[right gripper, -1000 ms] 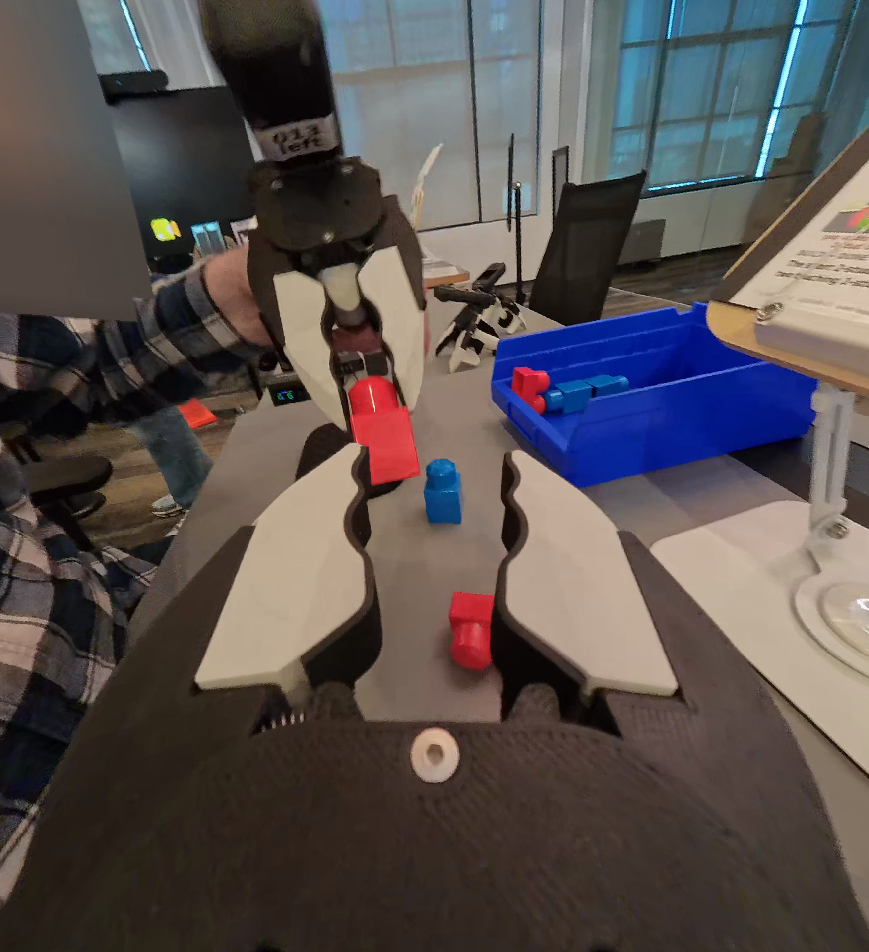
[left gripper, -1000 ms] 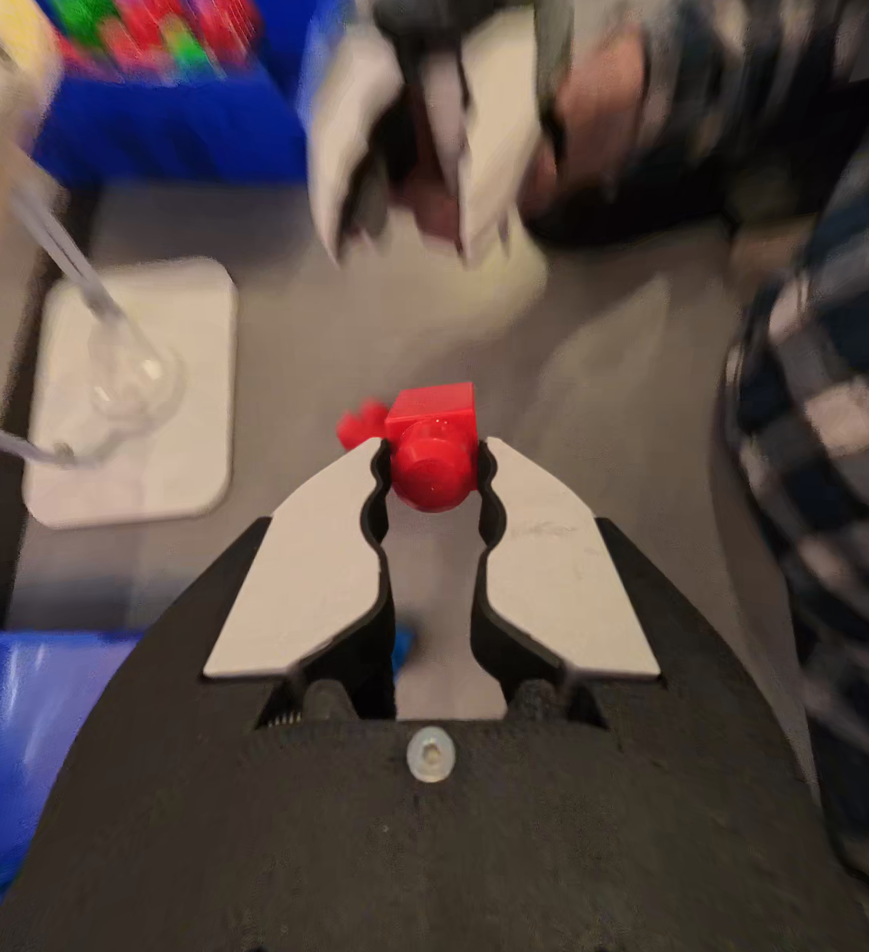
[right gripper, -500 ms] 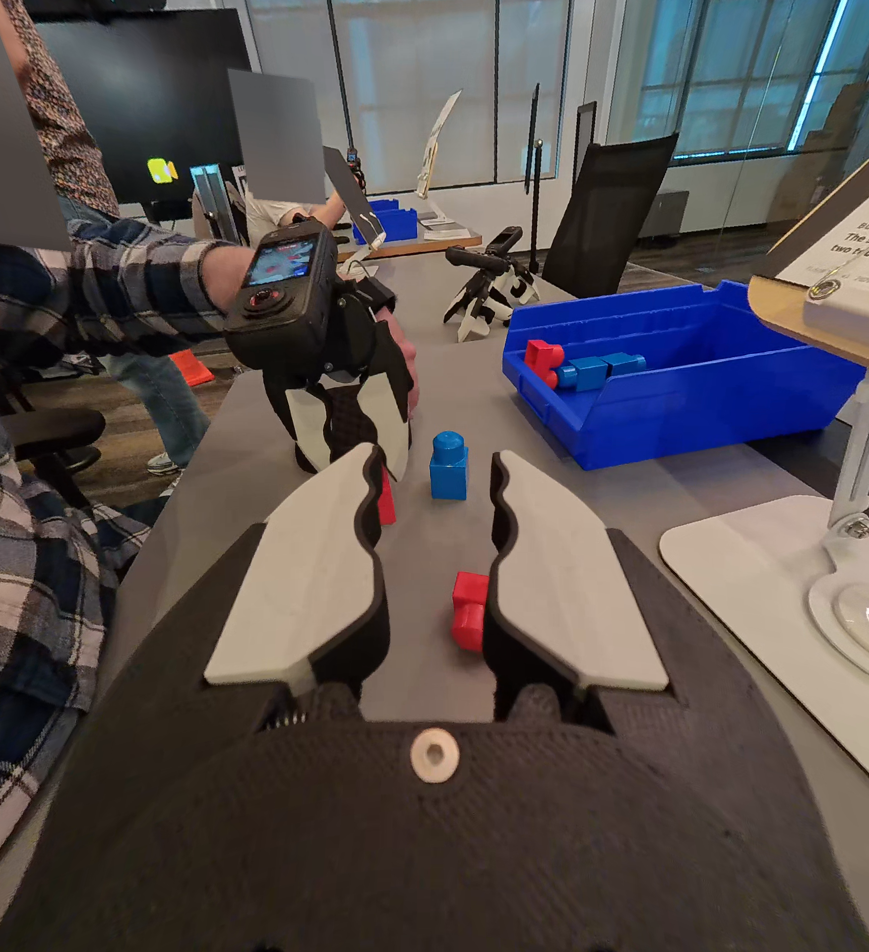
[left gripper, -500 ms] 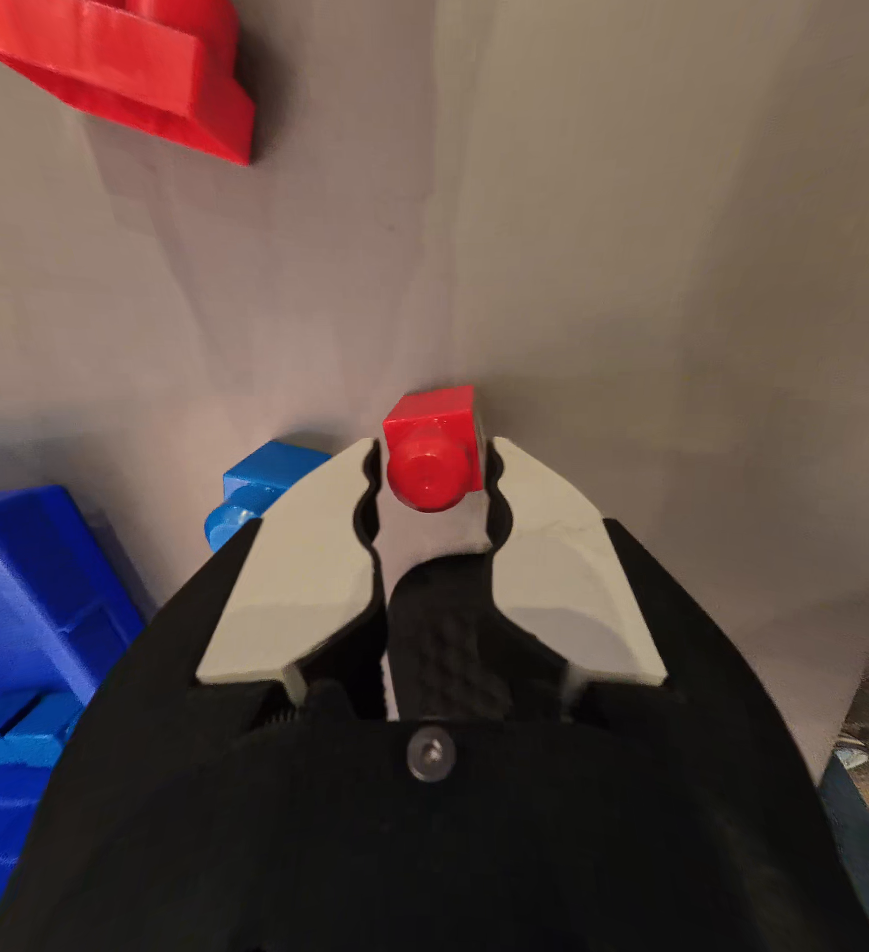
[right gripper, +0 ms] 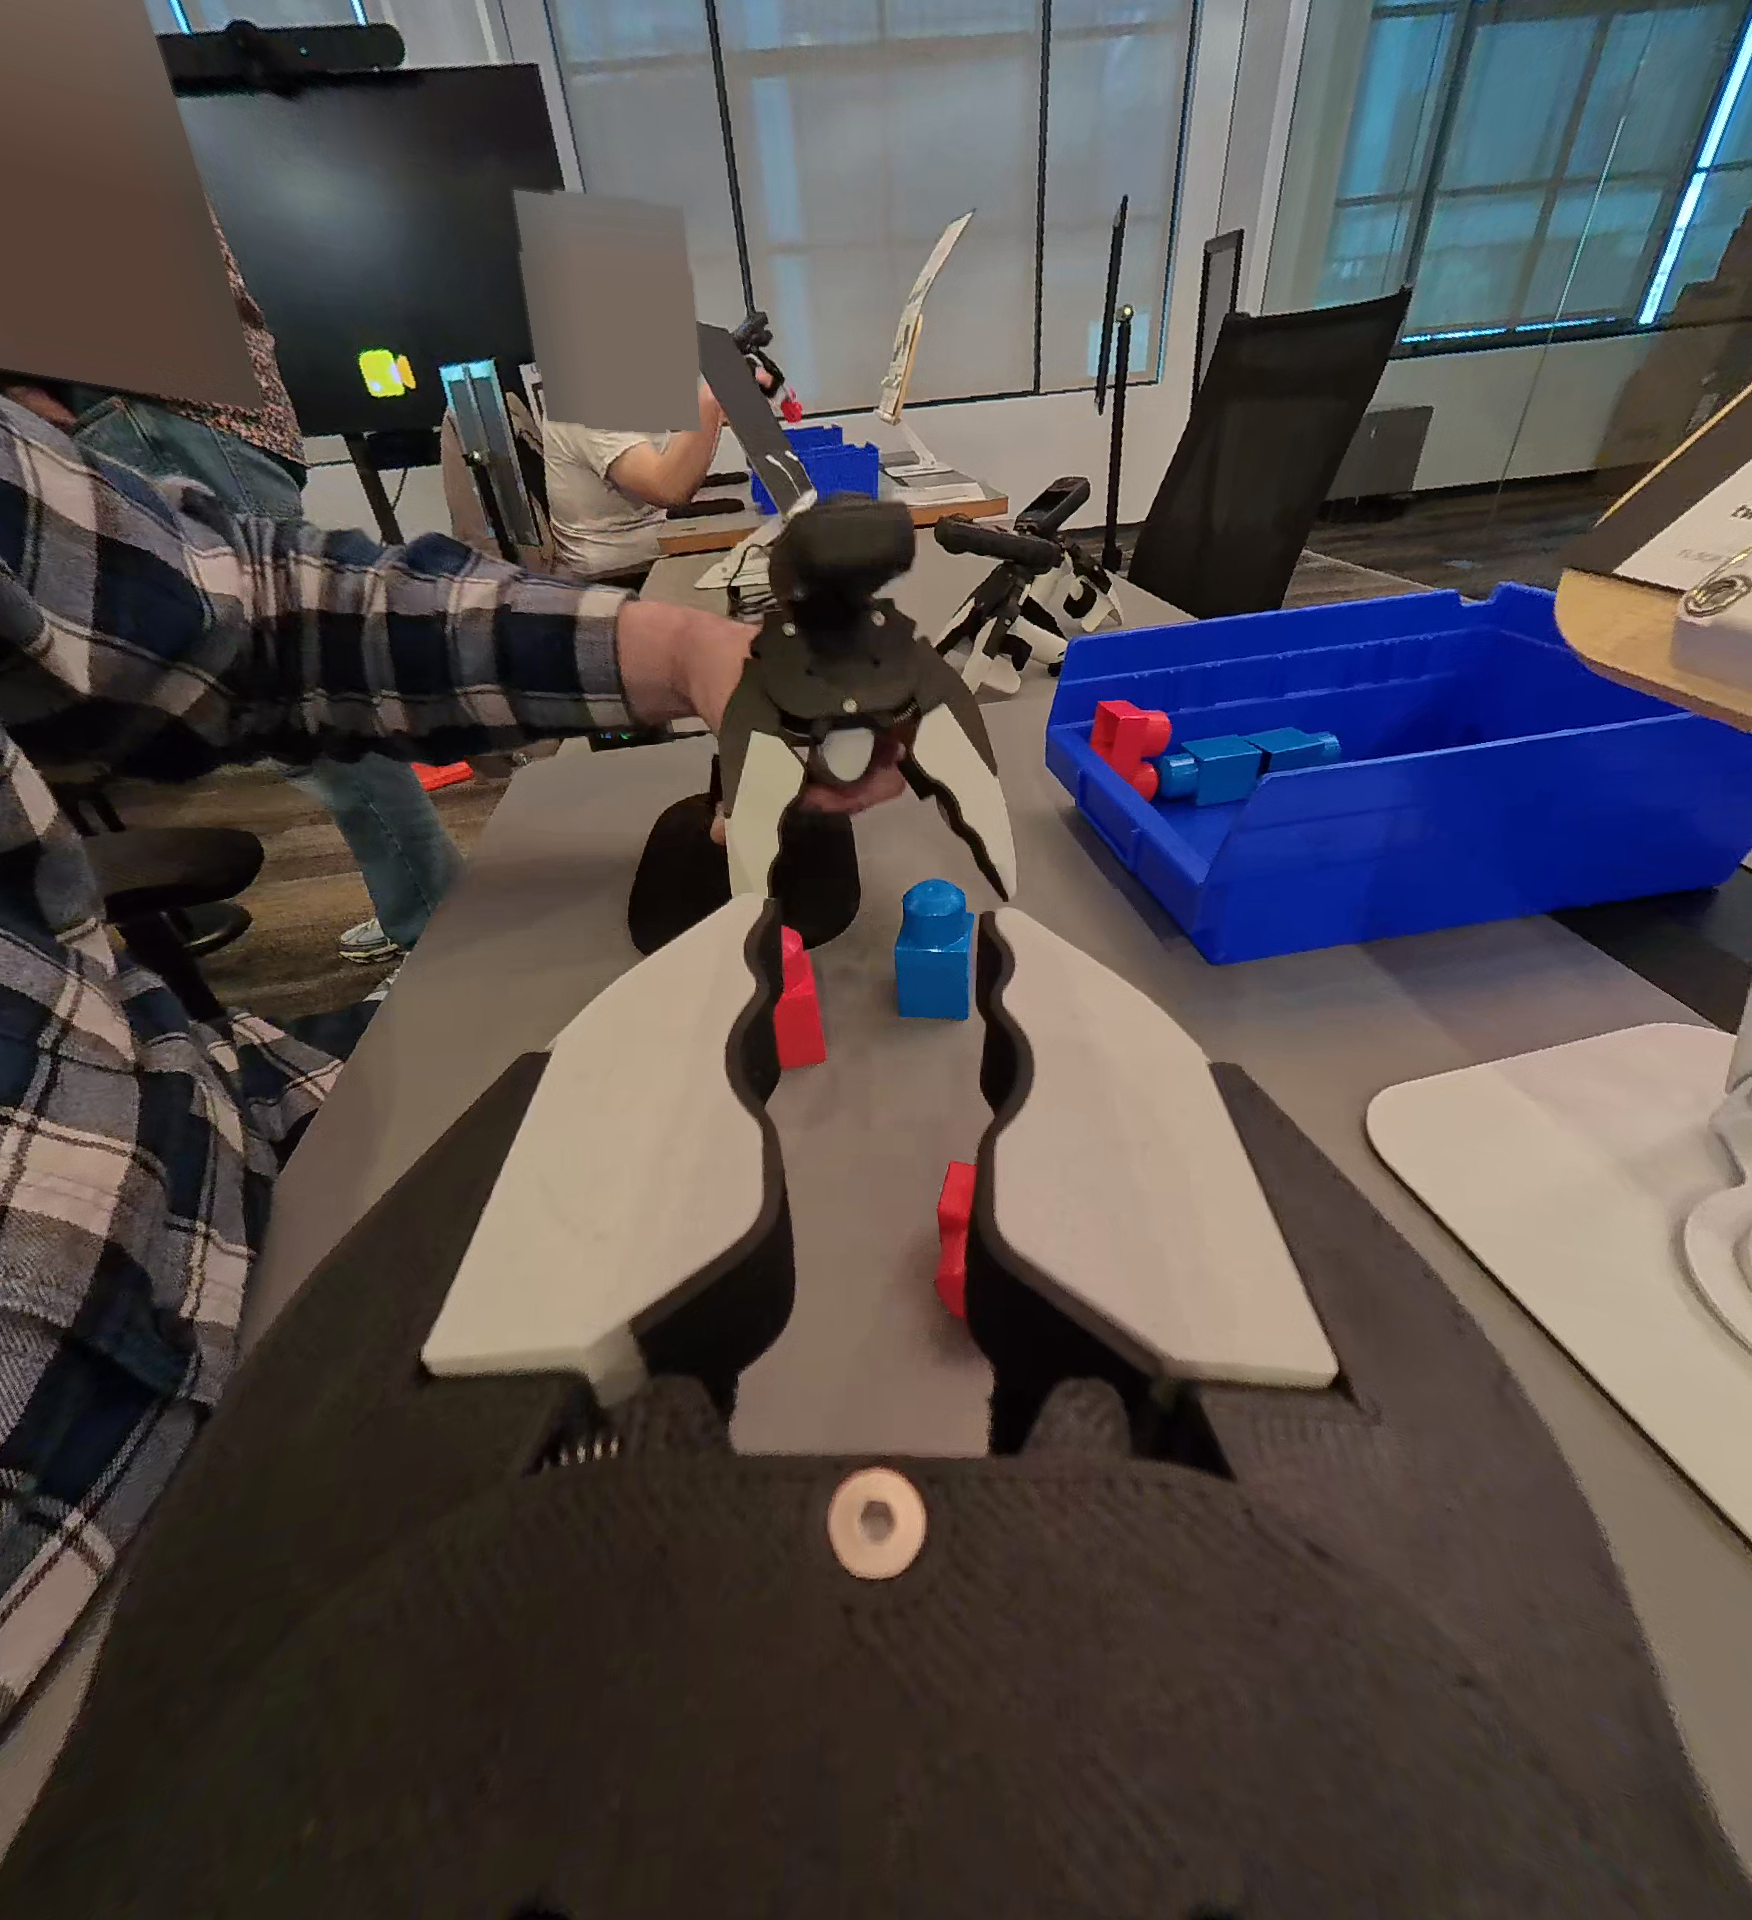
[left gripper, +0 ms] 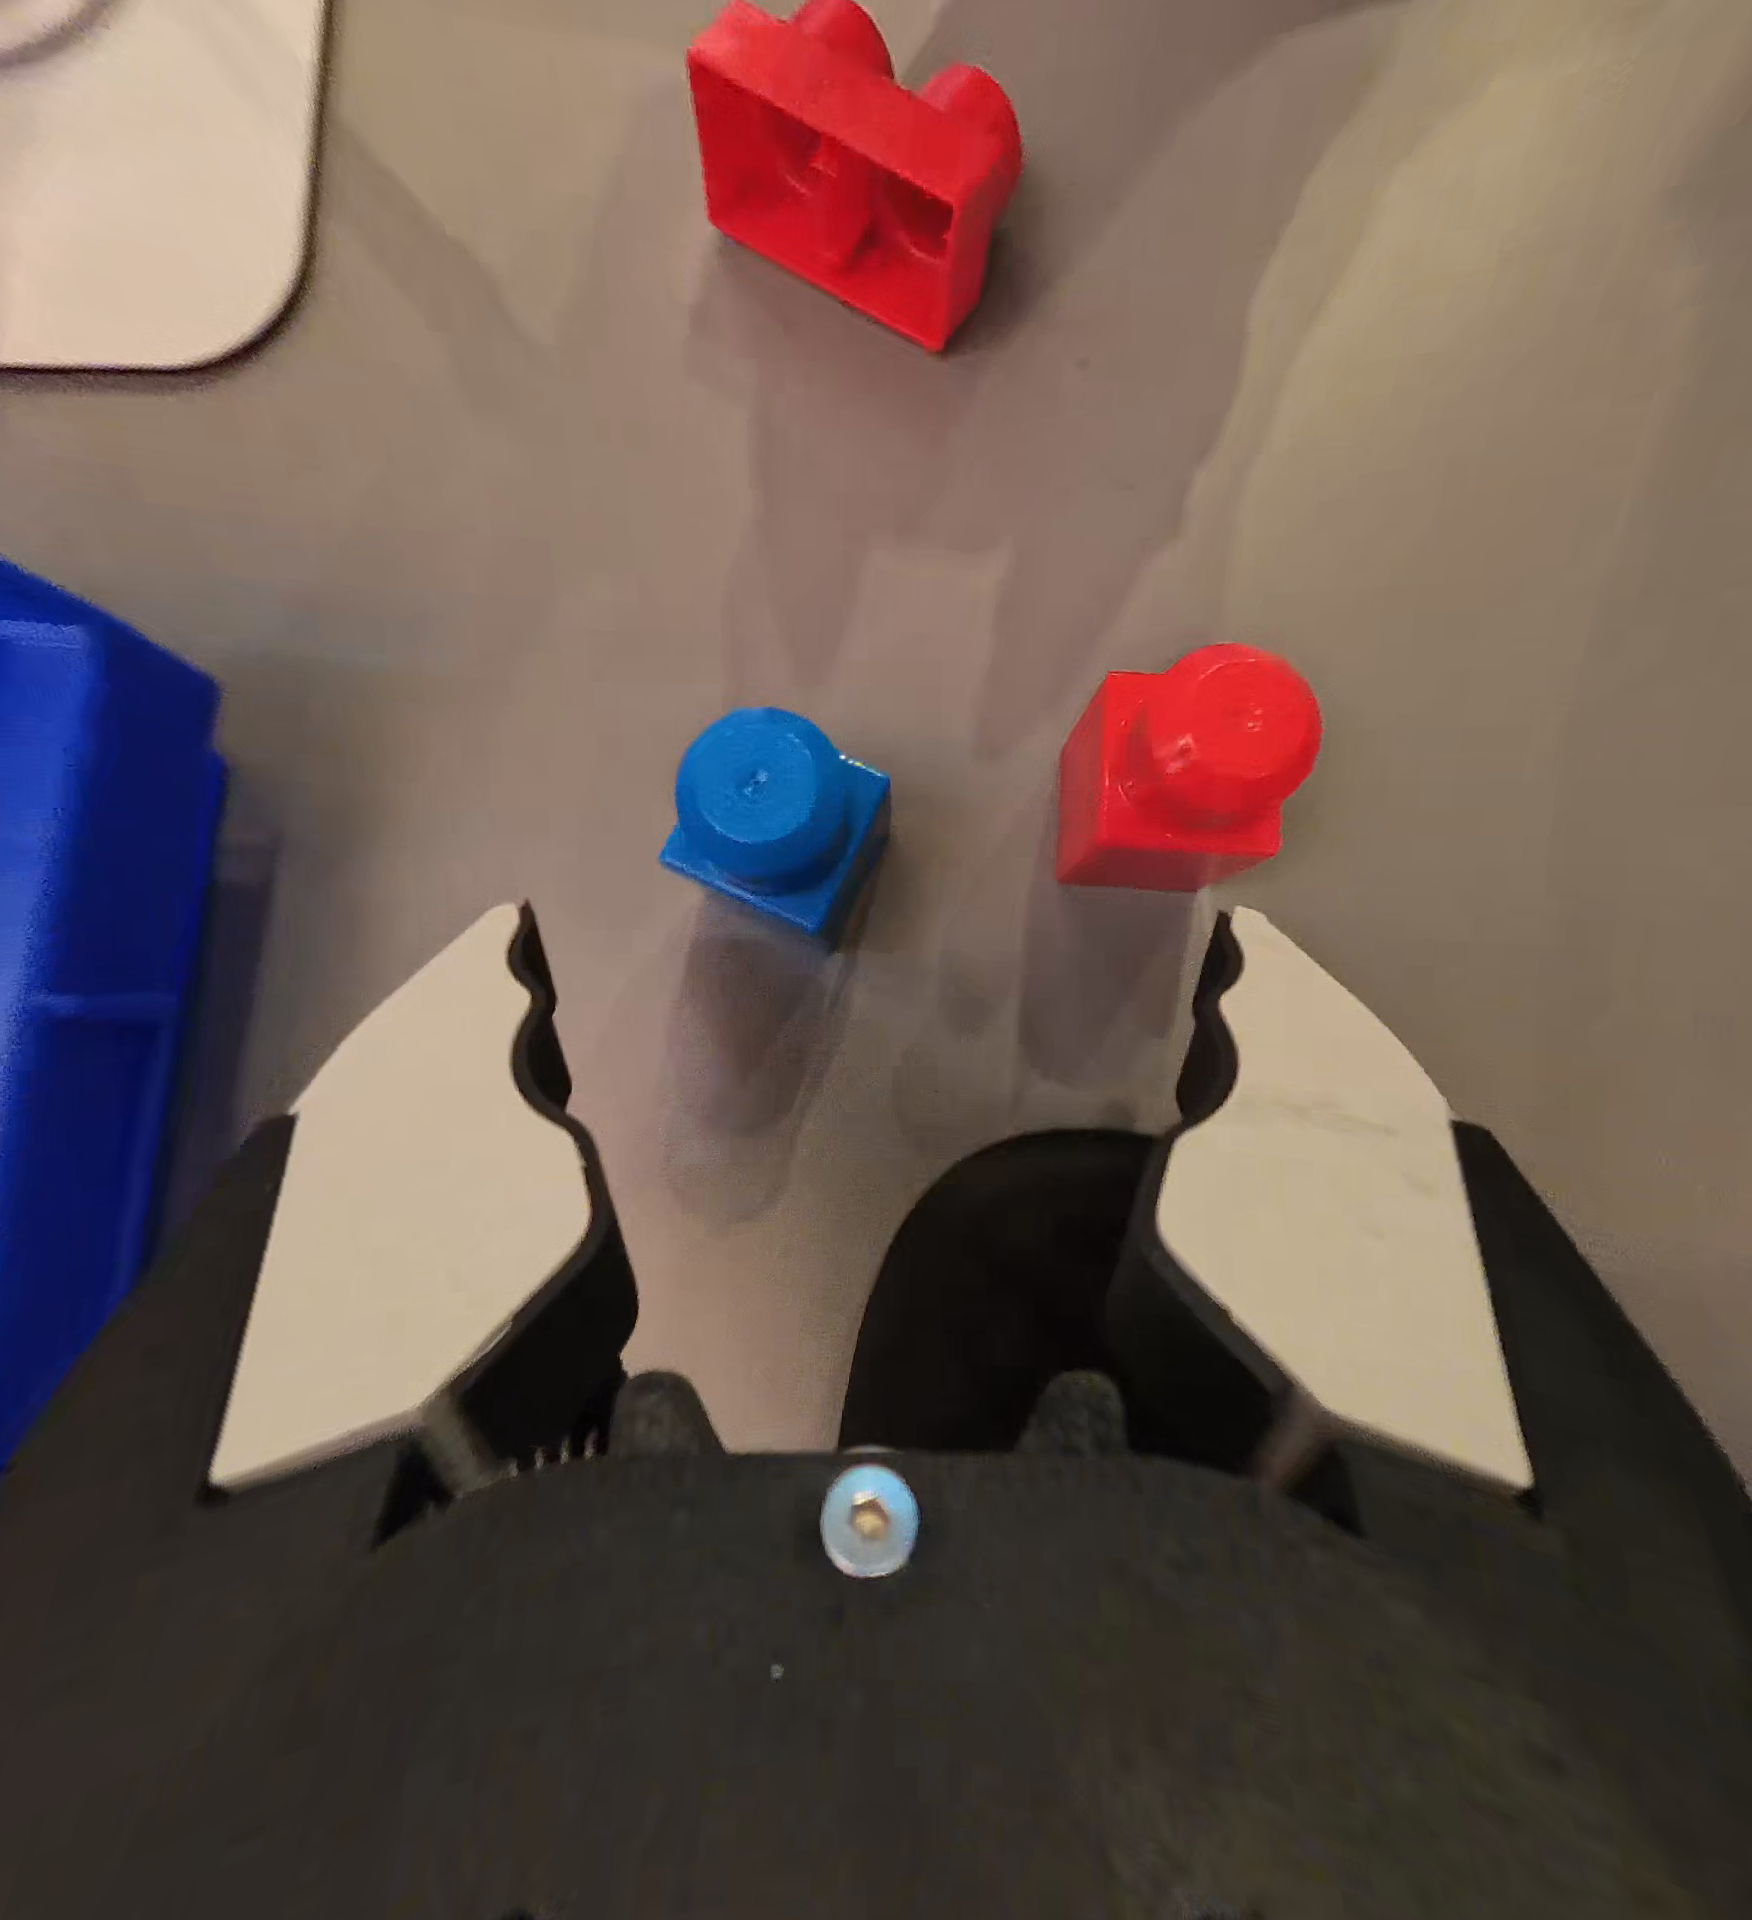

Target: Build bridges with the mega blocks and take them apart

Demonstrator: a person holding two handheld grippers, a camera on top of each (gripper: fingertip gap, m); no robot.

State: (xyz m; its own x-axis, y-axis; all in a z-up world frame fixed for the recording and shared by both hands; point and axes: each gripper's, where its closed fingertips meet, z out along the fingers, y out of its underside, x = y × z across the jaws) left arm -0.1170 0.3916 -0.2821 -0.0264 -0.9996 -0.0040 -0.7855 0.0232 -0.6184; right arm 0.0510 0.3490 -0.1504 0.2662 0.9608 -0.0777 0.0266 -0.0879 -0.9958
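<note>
The grey worktop (right gripper: 1267, 1039) carried a blue bin (right gripper: 1423, 831) of blocks. My left claw (left gripper: 872, 914) hung spread wide above an upright blue block (left gripper: 773, 821) and red block (left gripper: 1178, 779). My right claw (right gripper: 877, 935) stood partly apart, gripping nothing; a wider red block (left gripper: 851, 177) lay tipped nearby.

Daylight pours through tall gridded windows (right gripper: 1537, 156) along the back wall, cool blue on the right side. A dark monitor (right gripper: 363, 239) stands at the left on a stand, and a black mesh office chair (right gripper: 1256, 447) sits empty before the glass. Beyond it, a wooden desk (right gripper: 851, 514), and brown wood-look floor (right gripper: 332, 862) runs beneath the grey table (right gripper: 1267, 1039).
</note>
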